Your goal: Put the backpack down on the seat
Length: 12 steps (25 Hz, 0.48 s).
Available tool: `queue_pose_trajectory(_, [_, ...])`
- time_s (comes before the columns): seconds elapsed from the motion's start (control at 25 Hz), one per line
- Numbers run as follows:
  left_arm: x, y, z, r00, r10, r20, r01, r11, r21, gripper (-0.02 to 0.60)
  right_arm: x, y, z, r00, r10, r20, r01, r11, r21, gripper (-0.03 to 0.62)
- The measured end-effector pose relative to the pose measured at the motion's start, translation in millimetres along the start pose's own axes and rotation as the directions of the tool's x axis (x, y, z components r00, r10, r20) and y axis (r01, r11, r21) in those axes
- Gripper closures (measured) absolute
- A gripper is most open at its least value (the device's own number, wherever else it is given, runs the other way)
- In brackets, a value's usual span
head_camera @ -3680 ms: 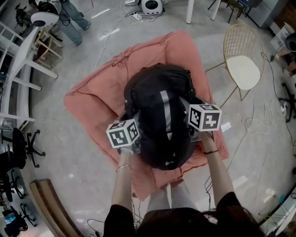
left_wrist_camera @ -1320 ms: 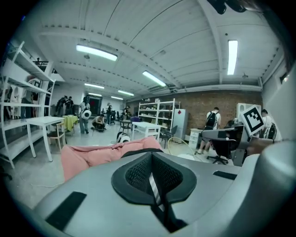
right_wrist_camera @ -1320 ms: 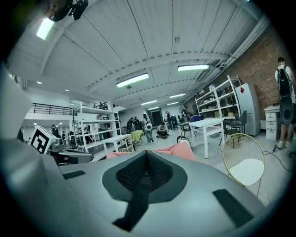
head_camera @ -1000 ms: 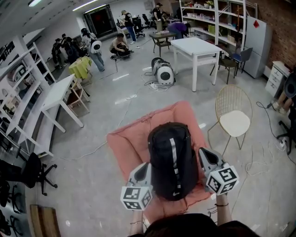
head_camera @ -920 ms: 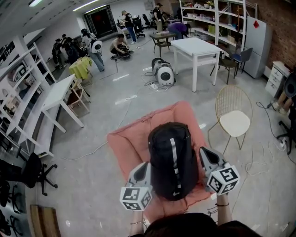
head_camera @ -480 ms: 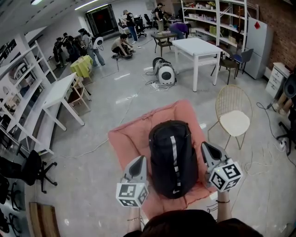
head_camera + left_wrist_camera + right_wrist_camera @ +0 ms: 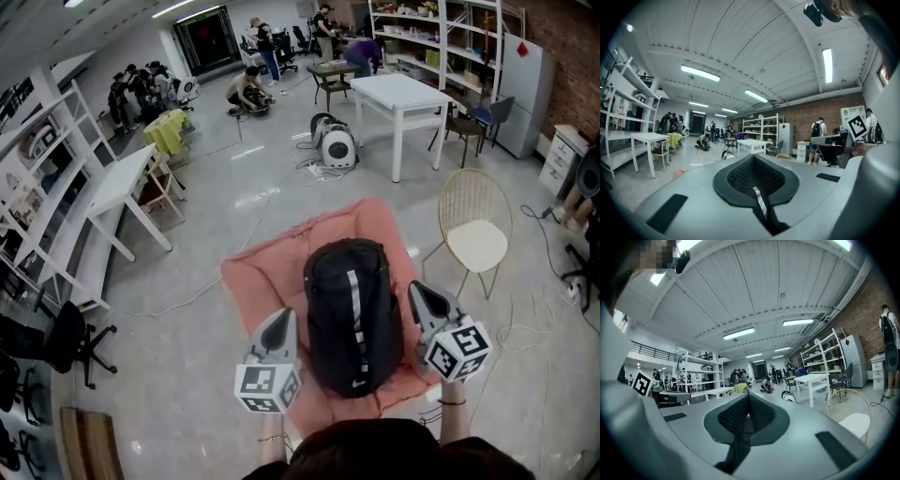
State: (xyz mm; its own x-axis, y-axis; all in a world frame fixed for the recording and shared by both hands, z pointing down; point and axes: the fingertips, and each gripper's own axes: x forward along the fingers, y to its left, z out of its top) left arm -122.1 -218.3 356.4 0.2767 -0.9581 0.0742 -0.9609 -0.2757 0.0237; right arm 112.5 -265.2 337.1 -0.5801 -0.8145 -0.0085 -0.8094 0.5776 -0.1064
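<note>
A black backpack (image 7: 354,314) with a grey stripe lies flat on the pink cushion seat (image 7: 262,281) on the floor. My left gripper (image 7: 279,323) hovers at the backpack's left side, apart from it. On the other side my right gripper (image 7: 419,292) is held clear of the bag too. Both point away from me into the room. In the left gripper view the jaws (image 7: 753,161) meet with nothing between them. The right gripper view shows its jaws (image 7: 748,399) pressed together and empty as well.
A gold wire chair (image 7: 476,239) with a white pad stands right of the seat. Behind are a white table (image 7: 410,94), a round white machine (image 7: 335,145) and several people. A white bench (image 7: 117,192) and shelving line the left side. Cables lie on the floor at the right.
Earlier both grippers were down against the backpack's sides; now they are off it, pointing outward. Over the last second the left one drifted slightly left. The backpack stays on the seat.
</note>
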Motion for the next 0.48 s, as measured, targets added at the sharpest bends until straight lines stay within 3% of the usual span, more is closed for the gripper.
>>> queue_pose_trajectory(0.48, [-7.6, 4.2, -6.9, 1.000, 0.025, -0.011, -0.025, 1.000, 0.013, 0.566, -5.3, -2.3, -7.7, 1.000, -0.021, -0.001, 0.021, 1.000, 0.011, 0.581])
